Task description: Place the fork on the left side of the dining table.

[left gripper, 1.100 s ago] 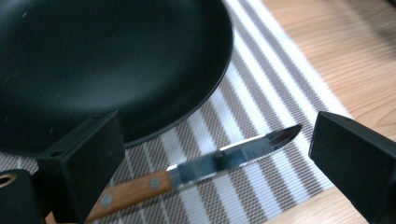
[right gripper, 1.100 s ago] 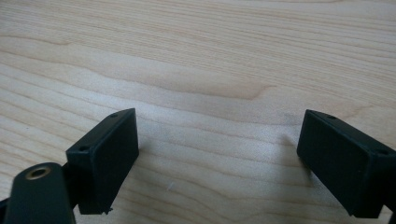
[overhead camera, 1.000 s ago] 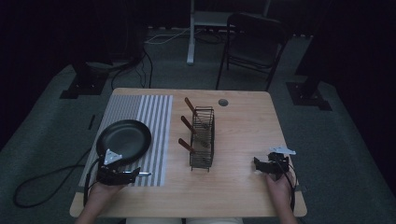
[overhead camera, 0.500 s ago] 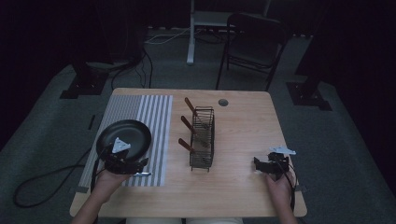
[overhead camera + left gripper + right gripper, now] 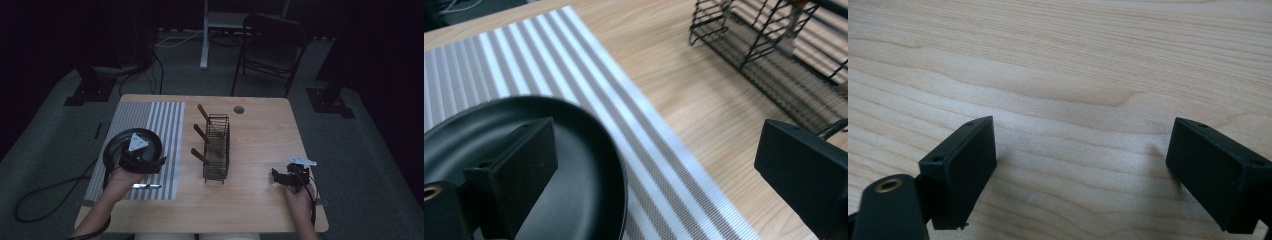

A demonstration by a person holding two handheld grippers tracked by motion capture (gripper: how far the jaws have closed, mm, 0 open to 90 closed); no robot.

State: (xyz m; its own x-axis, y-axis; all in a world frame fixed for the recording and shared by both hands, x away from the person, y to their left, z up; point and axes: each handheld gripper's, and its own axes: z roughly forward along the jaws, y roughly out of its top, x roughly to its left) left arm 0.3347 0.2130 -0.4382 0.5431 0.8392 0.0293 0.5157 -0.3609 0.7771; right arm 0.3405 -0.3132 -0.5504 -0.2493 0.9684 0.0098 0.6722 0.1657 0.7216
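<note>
A black frying pan (image 5: 120, 145) lies on the striped mat (image 5: 155, 120) at the table's left. My left gripper (image 5: 152, 164) hovers over the pan's near right rim and is open. In the left gripper view its jaws straddle the rim of the pan (image 5: 574, 150): one jaw is over the inside, the other over the mat and wood, and the left gripper (image 5: 659, 165) holds nothing. My right gripper (image 5: 278, 176) sits low near the table's front right, open. In the right gripper view the right gripper (image 5: 1080, 160) has only bare wood between its jaws.
A black wire rack (image 5: 217, 147) stands mid-table, with wooden-handled utensils (image 5: 201, 134) sticking out to its left; the same rack (image 5: 774, 45) shows in the left gripper view. A small knife-like utensil (image 5: 146, 186) lies on the mat's near edge. A chair stands beyond the table.
My left gripper has moved away from the table's near edge and now hangs over the pan. The right gripper has stayed put.
</note>
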